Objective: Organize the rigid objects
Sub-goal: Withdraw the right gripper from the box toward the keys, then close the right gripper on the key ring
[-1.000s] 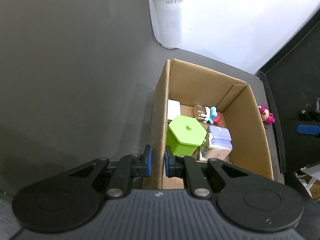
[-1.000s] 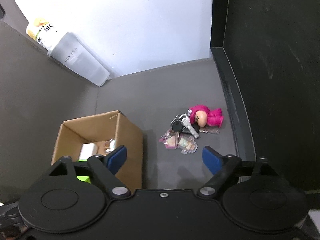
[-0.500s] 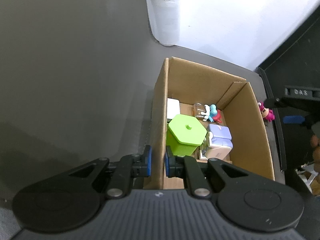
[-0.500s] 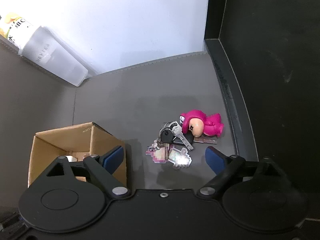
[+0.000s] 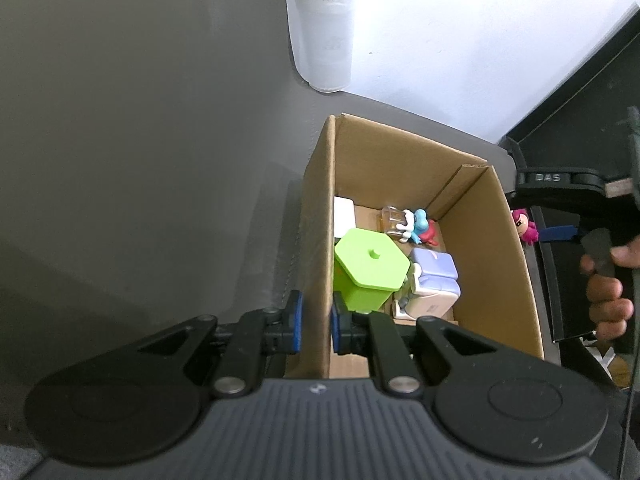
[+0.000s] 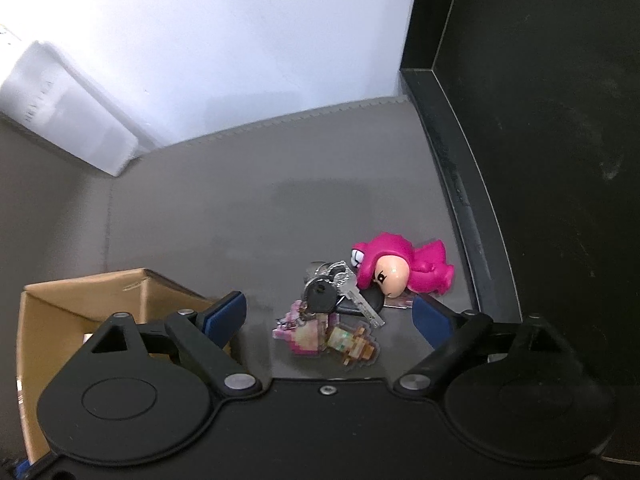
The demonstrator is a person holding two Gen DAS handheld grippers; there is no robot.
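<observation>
The left claw (image 5: 316,322) is clamped on the near wall of the cardboard box (image 5: 516,280), steadying it on the desk (image 6: 240,208), while the right claw (image 6: 330,316), its fingers wide apart, hangs over the key bunch (image 6: 340,304) and pink toy (image 6: 404,268) lying just right of the box. The step in hand looks like a pickup, so the next move calls for lowering and closing on one of them. Compared with a second ago, the right claw has come closer, and the box sits as before.
</observation>
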